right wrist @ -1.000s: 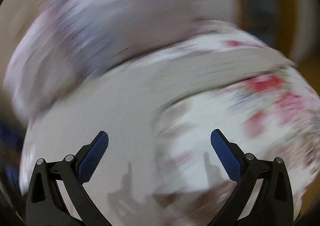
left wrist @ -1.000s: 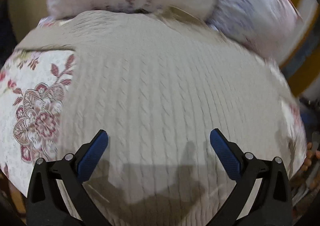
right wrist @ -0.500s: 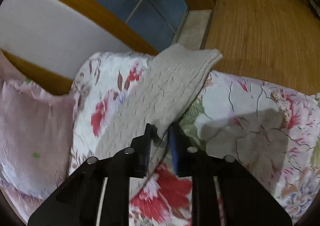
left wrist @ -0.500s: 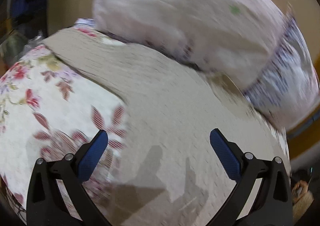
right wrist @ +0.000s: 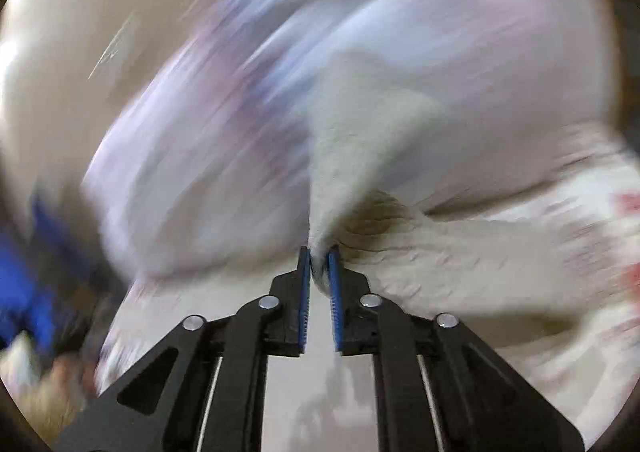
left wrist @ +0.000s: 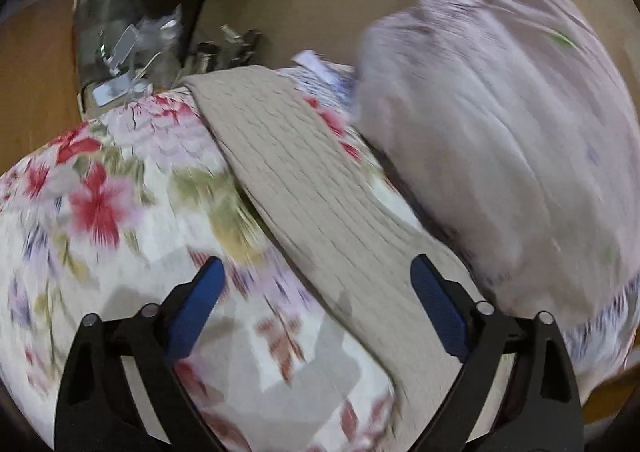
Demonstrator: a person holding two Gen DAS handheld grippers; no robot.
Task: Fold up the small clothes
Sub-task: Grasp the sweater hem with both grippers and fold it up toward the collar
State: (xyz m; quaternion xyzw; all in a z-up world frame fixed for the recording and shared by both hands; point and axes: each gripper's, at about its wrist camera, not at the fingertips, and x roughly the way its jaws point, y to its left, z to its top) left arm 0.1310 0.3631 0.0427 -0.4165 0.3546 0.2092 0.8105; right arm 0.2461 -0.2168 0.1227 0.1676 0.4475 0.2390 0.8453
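From the left wrist, a bed spread with a floral quilt (left wrist: 120, 212) fills the lower view, with a wooden headboard behind and a pale pink pillow (left wrist: 500, 132) at the right. A beige cable-knit garment (left wrist: 312, 188) lies in a long band across the quilt, its far end near some blurred metal clutter (left wrist: 128, 52) off the bed's corner. The left gripper (left wrist: 316, 304) hangs above the band with its jaws spread wide, holding nothing.

From the right wrist, everything is smeared by motion: pillow, quilt and wall run together. The right gripper (right wrist: 319, 272) has its jaws pressed together on a bunched corner of the knit, which rises in a peak from the pinch.

The hold looks shallow, at the very edge of the fabric, so a fast swing could pull the knit free or drag the whole band askew, since nothing pins the other end. The stretchy knit may also fold crooked.

No brand, label or writing can be read in either view.
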